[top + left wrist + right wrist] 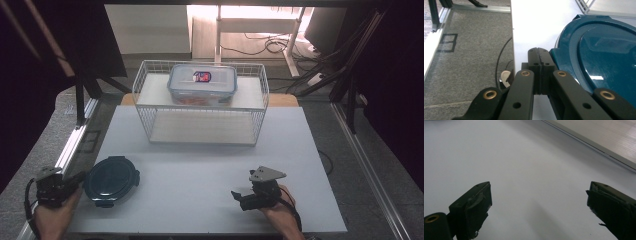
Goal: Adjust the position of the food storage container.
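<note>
Right now your left gripper [539, 53] has its jaws pressed together on nothing, tips just beside the round blue lid [111, 180] at its nine o'clock edge, probably lining up for a pinch. Your right gripper [539, 202] rests wide over bare white board [210, 165], with open room toward twelve o'clock before the wire basket [200, 102].

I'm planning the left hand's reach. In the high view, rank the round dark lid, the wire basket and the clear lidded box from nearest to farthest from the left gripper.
From the left gripper:
1. Round dark lid, right beside it.
2. Wire basket, mid-table.
3. Clear lidded box, on the basket's upper shelf.
</note>
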`<control>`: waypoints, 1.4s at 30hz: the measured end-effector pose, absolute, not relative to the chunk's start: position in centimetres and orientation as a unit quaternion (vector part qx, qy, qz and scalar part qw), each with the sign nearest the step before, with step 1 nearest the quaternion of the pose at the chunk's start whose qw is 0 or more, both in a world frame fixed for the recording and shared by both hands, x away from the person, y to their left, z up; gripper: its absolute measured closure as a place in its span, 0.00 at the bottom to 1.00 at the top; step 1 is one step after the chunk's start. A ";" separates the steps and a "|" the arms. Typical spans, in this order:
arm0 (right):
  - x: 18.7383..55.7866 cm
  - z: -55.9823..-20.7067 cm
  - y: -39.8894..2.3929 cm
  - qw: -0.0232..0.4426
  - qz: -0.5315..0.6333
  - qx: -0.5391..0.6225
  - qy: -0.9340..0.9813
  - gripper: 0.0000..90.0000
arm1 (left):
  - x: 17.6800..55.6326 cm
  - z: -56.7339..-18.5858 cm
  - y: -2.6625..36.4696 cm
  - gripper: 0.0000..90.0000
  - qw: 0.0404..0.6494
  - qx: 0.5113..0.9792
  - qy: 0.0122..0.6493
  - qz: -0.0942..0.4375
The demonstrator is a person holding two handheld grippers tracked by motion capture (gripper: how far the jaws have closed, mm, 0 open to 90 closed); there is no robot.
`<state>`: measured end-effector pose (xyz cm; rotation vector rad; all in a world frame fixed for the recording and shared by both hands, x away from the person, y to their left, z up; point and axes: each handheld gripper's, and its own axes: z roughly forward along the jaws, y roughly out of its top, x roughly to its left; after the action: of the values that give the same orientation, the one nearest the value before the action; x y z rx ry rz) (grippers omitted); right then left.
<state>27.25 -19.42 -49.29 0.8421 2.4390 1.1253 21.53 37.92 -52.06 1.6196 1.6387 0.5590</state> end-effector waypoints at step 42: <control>27.2 -49.4 -19.2 0.158 0.389 0.309 0.853 0.06 | 22.1 -52.5 27.9 1.00 0.350 0.734 0.572 0.109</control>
<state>27.18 -19.24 -49.38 0.8849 2.4402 1.1140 22.14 27.86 -52.49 1.9012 1.4822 0.2830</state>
